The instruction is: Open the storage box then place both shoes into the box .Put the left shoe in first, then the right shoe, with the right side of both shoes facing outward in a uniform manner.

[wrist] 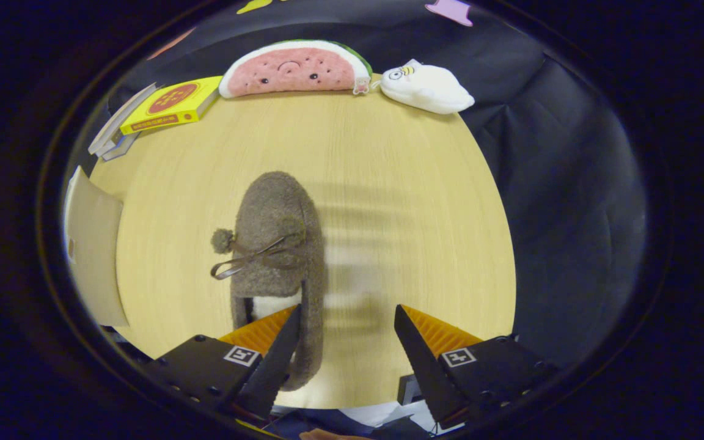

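**Fingers spread around the heel side of the shoe**

I see my gripper (347, 318) low over the table (388, 183), with its two fingers wide apart. The jaws are released; nothing is pressed between both of them. The left finger (278, 348) lies over the heel part of the shoe (275, 244), at its opening, but I cannot tell if it really touches the fabric. The right finger (419, 354) stands over bare wood, well apart from the shoe.

The shoe is a fuzzy brown slipper. It lies flat on the table, toe pointing away from me, heel near the fingers. On its top there is a thin ribbon bow (248, 260) with a small pompom (222, 240) at the left. A pale lining shows inside the opening, just ahead of the left finger.

Far beyond the shoe, at the back edge of the table, I see a watermelon plush (294, 68) and beside it, to the right, a white plush (428, 88). To the left of the watermelon lies a yellow box (172, 105), and near it some flat grey things which I cannot identify. At the left edge of the table there is a beige panel (92, 250); I cannot tell what it belongs to.
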Tool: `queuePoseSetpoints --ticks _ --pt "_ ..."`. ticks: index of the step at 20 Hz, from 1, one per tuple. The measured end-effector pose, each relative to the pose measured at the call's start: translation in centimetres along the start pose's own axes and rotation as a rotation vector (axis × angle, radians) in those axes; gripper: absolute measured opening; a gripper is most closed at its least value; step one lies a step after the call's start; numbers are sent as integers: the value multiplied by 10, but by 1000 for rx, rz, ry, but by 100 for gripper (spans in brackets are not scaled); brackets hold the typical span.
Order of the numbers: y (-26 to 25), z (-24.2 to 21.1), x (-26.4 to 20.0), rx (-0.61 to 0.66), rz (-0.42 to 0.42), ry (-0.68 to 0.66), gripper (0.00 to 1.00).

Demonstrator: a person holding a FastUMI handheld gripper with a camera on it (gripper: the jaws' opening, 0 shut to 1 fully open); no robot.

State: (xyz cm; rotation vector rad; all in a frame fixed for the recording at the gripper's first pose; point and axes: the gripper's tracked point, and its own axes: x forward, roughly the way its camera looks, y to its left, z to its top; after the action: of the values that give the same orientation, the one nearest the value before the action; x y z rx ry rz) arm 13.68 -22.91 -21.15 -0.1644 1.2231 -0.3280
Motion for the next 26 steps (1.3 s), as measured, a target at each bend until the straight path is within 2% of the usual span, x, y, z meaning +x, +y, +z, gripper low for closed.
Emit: queuePoseSetpoints --ticks 1,2,5,6,8,9,10,15,21,24,26 --pt "7 0 5 3 32 17 90" --pt "15 -2 9 -5 66 37 80" --pt "35 -5 16 -22 140 73 32" --pt "33 -1 14 -19 134 55 11" --pt "33 -4 13 -14 145 57 11" --pt "34 -8 11 37 167 40 11" --pt "33 -2 9 78 195 47 0" --pt "37 -7 -9 140 272 53 0" --pt "65 14 -100 238 362 -22 0" --pt "101 26 -156 233 437 -84 0" --pt "127 30 -189 206 457 -113 0"
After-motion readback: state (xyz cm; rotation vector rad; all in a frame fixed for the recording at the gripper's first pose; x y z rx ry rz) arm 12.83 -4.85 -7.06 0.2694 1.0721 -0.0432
